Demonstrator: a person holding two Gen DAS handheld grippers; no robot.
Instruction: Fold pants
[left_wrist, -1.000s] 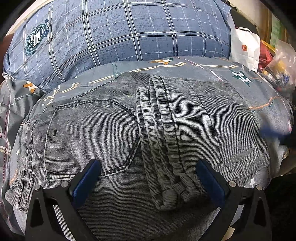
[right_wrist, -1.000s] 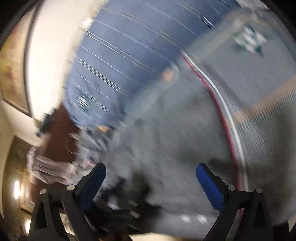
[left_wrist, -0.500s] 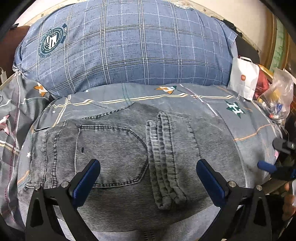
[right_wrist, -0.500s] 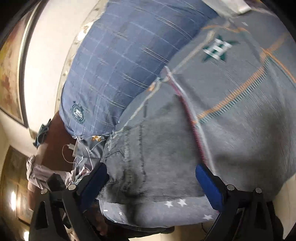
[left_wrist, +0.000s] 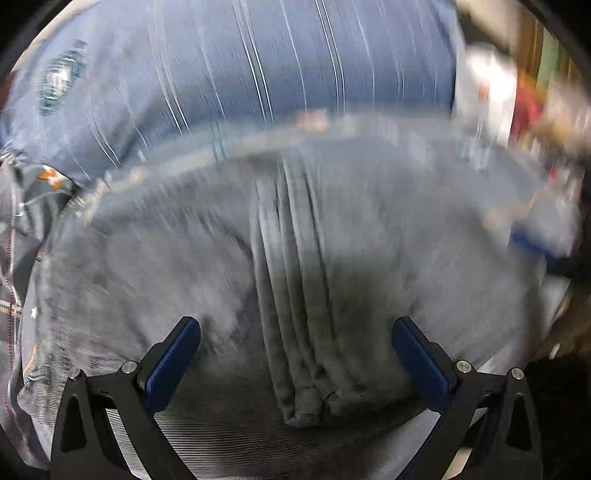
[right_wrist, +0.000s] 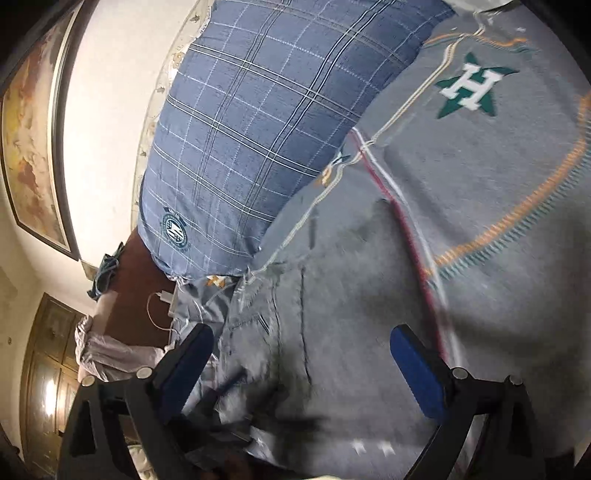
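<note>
Seen from the left wrist, the pants (left_wrist: 303, 266) lie on the bed (left_wrist: 369, 125), spreading ahead of both fingers (left_wrist: 173, 362) and past them to either side. A bunched band of the pants runs forward between the fingers. Beyond the pants a pillow (left_wrist: 240, 74) lies across the bed.

Seen from the right wrist, the pants (right_wrist: 295, 332) lie between the fingers (right_wrist: 413, 373), the pillow (right_wrist: 266, 122) ahead to the left, the bed (right_wrist: 498, 184) cover ahead to the right.
</note>
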